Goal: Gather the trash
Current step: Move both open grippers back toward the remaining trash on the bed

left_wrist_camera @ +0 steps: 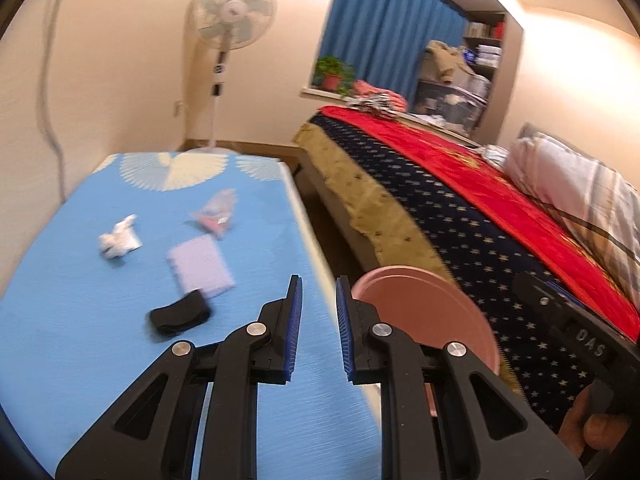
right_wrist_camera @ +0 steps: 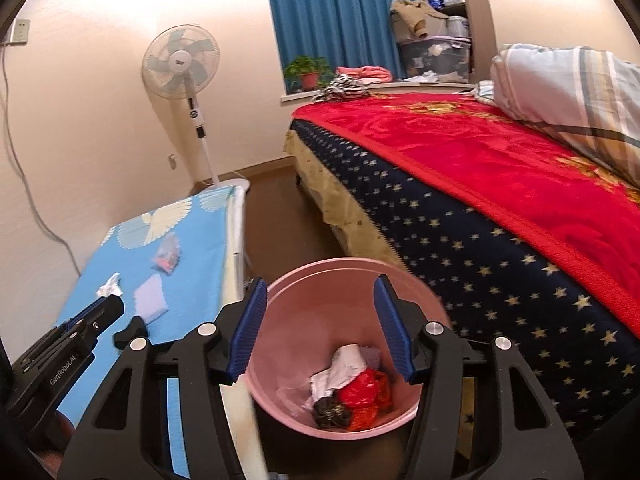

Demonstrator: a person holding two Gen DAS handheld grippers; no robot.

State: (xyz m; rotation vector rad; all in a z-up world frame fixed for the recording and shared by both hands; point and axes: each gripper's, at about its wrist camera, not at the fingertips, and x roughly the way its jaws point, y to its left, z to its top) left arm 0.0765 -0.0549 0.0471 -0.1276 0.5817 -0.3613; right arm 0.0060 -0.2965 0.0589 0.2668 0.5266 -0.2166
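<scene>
On the blue-covered table (left_wrist_camera: 72, 320) lie a crumpled white paper (left_wrist_camera: 120, 238), a clear plastic wrapper (left_wrist_camera: 218, 214), a lavender cloth pad (left_wrist_camera: 202, 266) and a black item (left_wrist_camera: 180, 316). My left gripper (left_wrist_camera: 318, 282) hovers over the table's right edge, its blue pads a narrow gap apart with nothing between them. A pink bin (right_wrist_camera: 280, 380) stands on the floor between table and bed. It holds white paper (right_wrist_camera: 344, 364), a red wrapper (right_wrist_camera: 362, 392) and a dark scrap (right_wrist_camera: 330, 410). My right gripper (right_wrist_camera: 320, 284) is open and empty above the bin.
A bed with a red and star-patterned blanket (right_wrist_camera: 480, 200) runs close along the bin's right side. A pedestal fan (right_wrist_camera: 180, 64) stands behind the table by the wall. A narrow strip of brown floor (right_wrist_camera: 280, 208) separates table and bed.
</scene>
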